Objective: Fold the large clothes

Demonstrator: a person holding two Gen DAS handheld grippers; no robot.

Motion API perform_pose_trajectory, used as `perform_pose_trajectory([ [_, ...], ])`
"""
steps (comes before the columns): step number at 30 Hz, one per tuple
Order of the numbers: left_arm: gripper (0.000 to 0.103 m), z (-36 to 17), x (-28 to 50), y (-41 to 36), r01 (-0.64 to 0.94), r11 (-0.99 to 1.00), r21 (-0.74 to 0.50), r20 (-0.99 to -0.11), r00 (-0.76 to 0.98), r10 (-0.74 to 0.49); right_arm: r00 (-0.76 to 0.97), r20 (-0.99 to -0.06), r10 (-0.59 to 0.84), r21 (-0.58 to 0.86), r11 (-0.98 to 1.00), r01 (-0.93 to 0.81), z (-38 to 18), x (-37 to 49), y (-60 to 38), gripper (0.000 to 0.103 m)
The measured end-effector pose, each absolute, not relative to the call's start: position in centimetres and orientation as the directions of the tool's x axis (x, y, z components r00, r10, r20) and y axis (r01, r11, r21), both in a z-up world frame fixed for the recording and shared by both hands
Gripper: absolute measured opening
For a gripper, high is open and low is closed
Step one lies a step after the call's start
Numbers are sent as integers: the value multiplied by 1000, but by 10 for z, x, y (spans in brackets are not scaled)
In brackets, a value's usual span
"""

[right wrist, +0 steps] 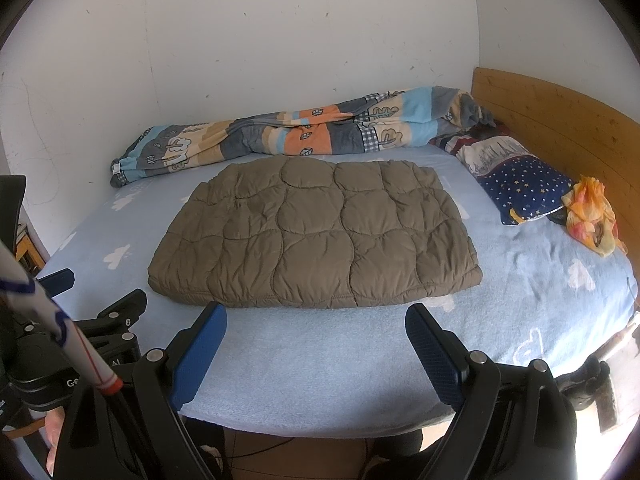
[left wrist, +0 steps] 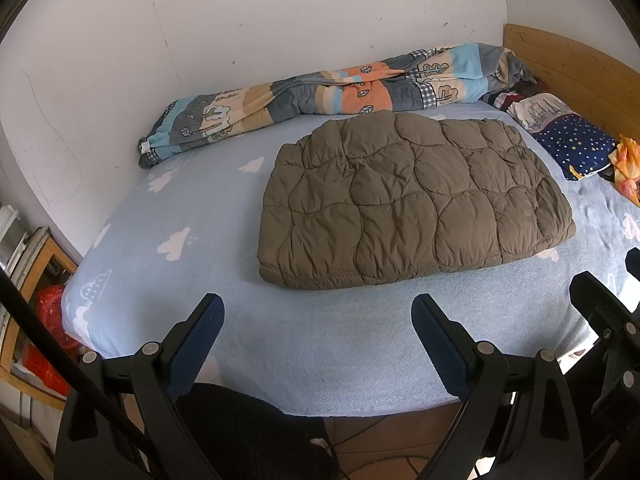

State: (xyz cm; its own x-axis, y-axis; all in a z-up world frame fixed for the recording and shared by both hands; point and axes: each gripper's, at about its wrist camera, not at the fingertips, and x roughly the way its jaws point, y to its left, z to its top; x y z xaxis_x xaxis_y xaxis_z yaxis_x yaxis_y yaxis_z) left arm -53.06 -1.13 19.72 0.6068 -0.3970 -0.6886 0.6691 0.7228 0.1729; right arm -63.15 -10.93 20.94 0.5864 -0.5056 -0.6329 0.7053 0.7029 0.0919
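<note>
One bed (left wrist: 280, 360) fills both views, light blue cloud-print sheet, pushed against a scuffed white wall (left wrist: 280, 12), with a wooden headboard (right wrist: 560, 120) on the right. On the middle of the sheet lies my olive-brown quilted puffer jacket (right wrist: 316, 236), folded into a flat rectangle, long axis running left-right across the bed, one long edge facing me. Sleeves, collar and zip are tucked out of sight, so I can't say which end is the top.

Behind it, along the wall, a rolled patchwork-print comforter (left wrist: 328, 92) lies parallel to the jacket, just apart from its far edge. To the right, by the headboard, a navy star-print pillow (right wrist: 524, 192), and touching it a crumpled orange-yellow cloth (right wrist: 592, 216); something dark is half hidden under that cloth, can't make it out. The left edge of the left wrist view has a wooden frame with something red (left wrist: 52, 308), cut off and blurred.

My left gripper (left wrist: 318, 308) hangs over the near edge of the bed, tilted down, blue pads spread wide, nothing between them, short of the jacket. My right gripper (right wrist: 316, 316) sits the same way, fingers wide apart and empty, tips just short of the jacket's near edge.
</note>
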Motion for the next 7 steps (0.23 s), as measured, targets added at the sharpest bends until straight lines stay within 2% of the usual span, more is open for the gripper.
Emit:
perform_pose_trajectory([
  [7, 94, 196, -529, -9, 684, 715, 147, -693, 587, -419, 586, -634, -505, 93, 702, 706, 208, -632, -109, 94],
])
